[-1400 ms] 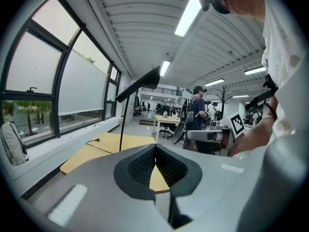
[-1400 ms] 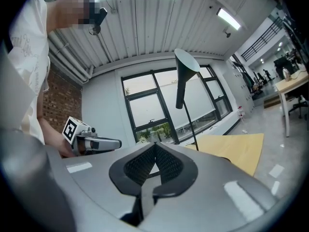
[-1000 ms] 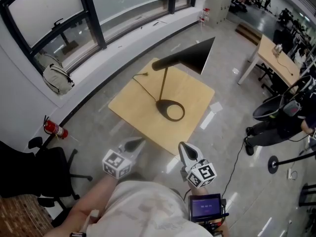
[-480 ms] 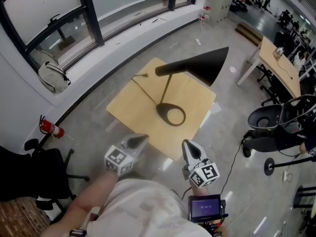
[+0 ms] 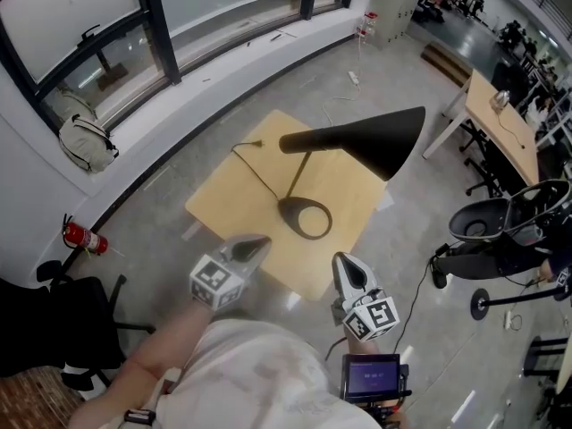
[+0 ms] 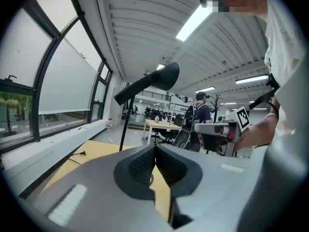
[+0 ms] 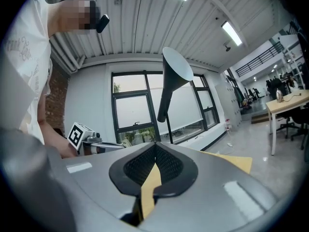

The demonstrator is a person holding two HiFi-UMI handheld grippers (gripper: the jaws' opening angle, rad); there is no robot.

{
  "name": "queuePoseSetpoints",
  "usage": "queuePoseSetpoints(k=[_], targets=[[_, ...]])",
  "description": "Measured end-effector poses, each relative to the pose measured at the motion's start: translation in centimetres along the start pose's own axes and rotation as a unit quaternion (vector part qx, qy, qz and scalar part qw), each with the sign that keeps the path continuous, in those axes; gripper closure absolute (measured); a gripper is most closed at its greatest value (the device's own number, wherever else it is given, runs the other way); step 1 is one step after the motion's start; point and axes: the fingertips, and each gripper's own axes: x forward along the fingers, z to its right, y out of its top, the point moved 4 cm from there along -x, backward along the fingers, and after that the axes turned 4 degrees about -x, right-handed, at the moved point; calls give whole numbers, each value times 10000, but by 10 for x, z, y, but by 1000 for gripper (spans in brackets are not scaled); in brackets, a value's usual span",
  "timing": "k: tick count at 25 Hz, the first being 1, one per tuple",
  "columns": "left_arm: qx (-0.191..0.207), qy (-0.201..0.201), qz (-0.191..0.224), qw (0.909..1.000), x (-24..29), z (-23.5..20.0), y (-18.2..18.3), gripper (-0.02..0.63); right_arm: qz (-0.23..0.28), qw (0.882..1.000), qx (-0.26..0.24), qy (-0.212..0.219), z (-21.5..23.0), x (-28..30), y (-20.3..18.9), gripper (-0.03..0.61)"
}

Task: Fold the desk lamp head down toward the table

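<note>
Left: the left gripper is held in the air by the near-left edge of the table. Its jaws are fully together with nothing between them. In the left gripper view the ribbed pads meet in one closed seam, and the gripper points across the tabletop toward the lamp.

Centre: the desk lamp stands on the table, with its ring base near the middle. A thin stem rises from the base, and the cord trails off toward the far-left edge. The lamp head, a black cone, sits at the top of the stem, raised well above the tabletop and not yet folded. In the head view its long axis runs roughly left to right, narrow neck over the stem and wide mouth out over the table's right side.

Right: the right gripper is by the table's near corner, jaws likewise pressed together and empty. In its own view the cone shows above the jaws.

Judgement: the head lies ahead of and above both grippers, and neither touches it. The wide mouth is nearer the right gripper; the neck and stem are nearer the left. We expect the fold to pivot at the neck. That puts the right gripper in the better place to press the wide end down, and the left to steady the stem or base.
</note>
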Motion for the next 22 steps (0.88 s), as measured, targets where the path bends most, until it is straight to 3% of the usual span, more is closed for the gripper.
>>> queuePoseSetpoints(k=[8,13,22], targets=[[104,-296,-79,9995,28,-18,11,612,73,9994,-136,-308,15,6,17,565],[211,-574,76,9981,43,-26,30,612,110,9980,-298,-554,24,7,32,565],[343,-991,114,9944,66,-45,52,612,411,9923,-540,-1035,52,-4,78,565]])
